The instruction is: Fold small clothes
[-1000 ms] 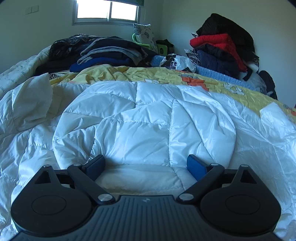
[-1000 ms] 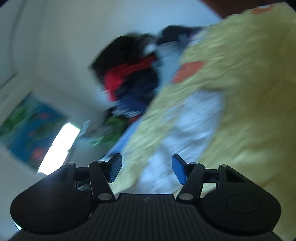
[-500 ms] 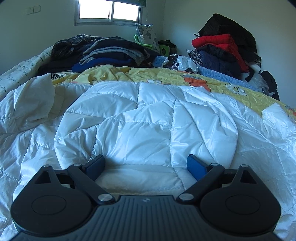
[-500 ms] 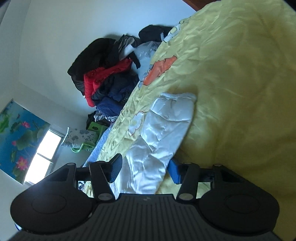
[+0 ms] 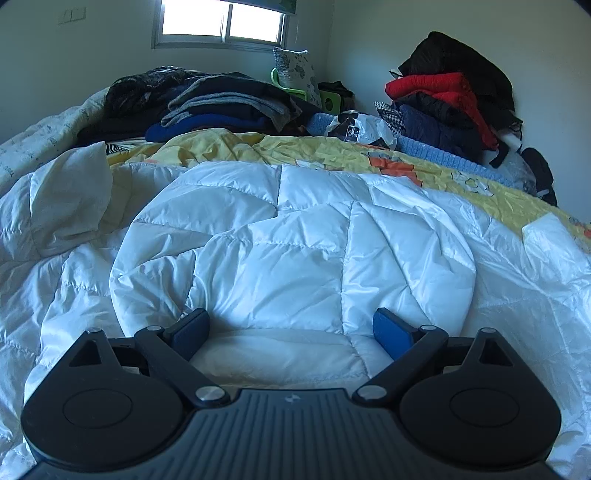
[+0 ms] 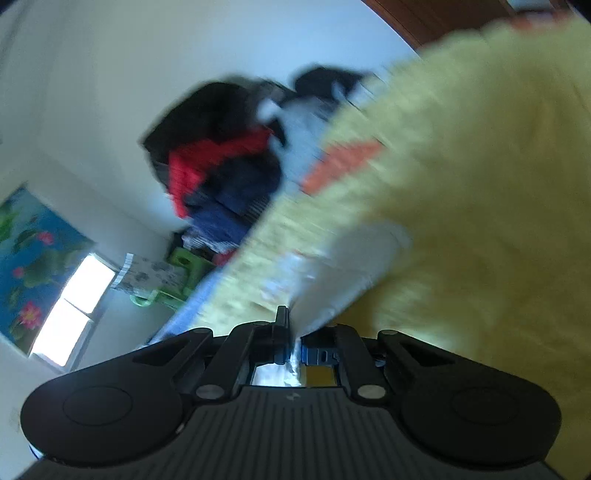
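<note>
A white quilted puffer jacket (image 5: pixel 295 251) lies spread on the bed and fills the left wrist view. My left gripper (image 5: pixel 291 328) is open and rests low over the jacket's near edge, its blue pads on either side of a fold. In the blurred right wrist view, my right gripper (image 6: pixel 293 354) is shut on the jacket's white sleeve (image 6: pixel 343 273), which stretches away over the yellow bedspread (image 6: pixel 480 184).
The yellow patterned bedspread (image 5: pixel 332 151) lies beyond the jacket. A stack of dark folded clothes (image 5: pixel 221 107) sits at the back left. A pile of red, black and navy garments (image 5: pixel 450 103) leans on the right wall. A window (image 5: pixel 225 22) is behind.
My right gripper has closed on the white sleeve and is moving, blurring its view. My left gripper has stayed open and nearly still.
</note>
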`<action>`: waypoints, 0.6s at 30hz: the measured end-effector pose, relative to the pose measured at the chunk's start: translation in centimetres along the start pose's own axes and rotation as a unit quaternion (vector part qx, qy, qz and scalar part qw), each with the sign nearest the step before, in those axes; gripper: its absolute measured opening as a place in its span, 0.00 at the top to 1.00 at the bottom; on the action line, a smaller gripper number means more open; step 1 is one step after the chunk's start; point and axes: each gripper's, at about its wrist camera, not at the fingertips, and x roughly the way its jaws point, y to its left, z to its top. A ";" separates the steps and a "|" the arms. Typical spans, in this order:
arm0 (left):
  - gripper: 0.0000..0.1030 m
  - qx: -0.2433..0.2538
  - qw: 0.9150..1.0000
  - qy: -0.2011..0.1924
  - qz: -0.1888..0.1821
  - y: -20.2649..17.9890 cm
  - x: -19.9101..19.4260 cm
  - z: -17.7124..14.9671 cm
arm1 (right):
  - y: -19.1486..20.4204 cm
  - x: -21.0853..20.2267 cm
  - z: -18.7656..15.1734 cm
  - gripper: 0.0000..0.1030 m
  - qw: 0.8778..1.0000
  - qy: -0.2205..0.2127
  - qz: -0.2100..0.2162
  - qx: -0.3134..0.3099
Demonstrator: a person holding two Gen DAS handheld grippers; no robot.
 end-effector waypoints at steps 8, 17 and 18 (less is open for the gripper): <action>0.07 -0.023 1.000 -0.006 -0.015 0.8 -0.2 0.1 | 13.0 -8.3 -8.4 0.90 0.976 0.009 0.151 -0.159; 0.07 -0.036 0.999 -0.009 -0.023 1.2 -0.2 0.1 | 17.0 -8.6 -23.8 0.90 0.942 0.157 0.187 -0.229; 0.07 -0.037 0.999 -0.009 -0.024 1.2 -0.2 0.1 | 16.8 -8.7 -24.9 0.89 0.939 0.160 0.181 -0.245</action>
